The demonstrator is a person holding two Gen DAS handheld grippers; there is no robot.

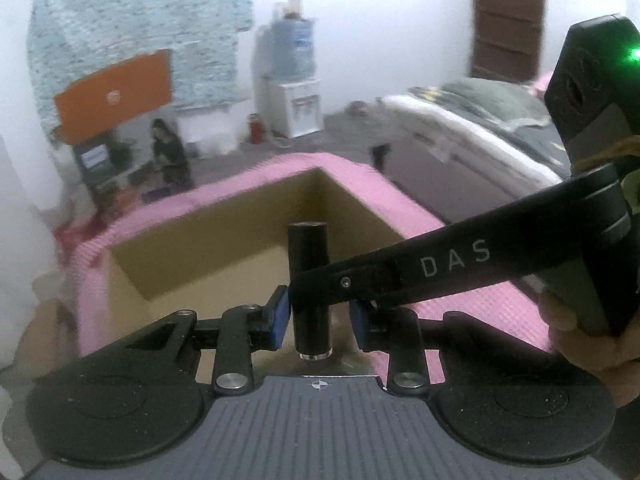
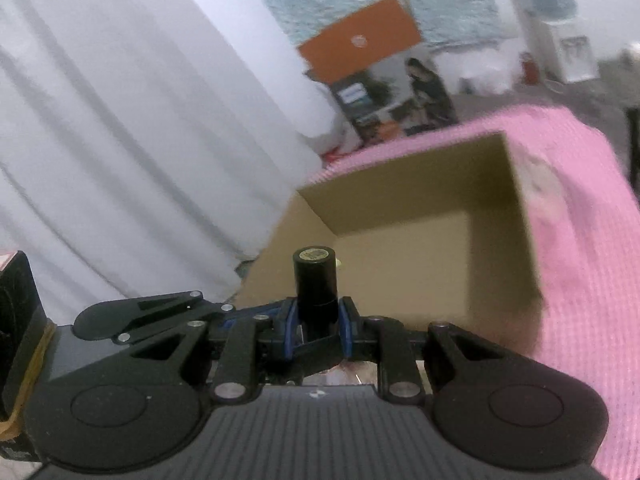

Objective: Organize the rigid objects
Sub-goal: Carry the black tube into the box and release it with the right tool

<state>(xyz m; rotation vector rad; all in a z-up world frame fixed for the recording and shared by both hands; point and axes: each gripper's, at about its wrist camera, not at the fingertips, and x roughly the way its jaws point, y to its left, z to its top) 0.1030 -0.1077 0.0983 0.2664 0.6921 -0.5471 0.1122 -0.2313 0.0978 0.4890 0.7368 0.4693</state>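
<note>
A black cylinder with a clear base stands upright between both grippers, above the near edge of an open cardboard box. My left gripper is open, its blue pads a little apart from the cylinder on each side. My right gripper is shut on the black cylinder; its finger reaches in from the right across the left wrist view. The box looks empty inside.
The box sits on a pink mat on a table. White curtain hangs at the left. Beyond are an orange-topped carton, a water dispenser and a bed.
</note>
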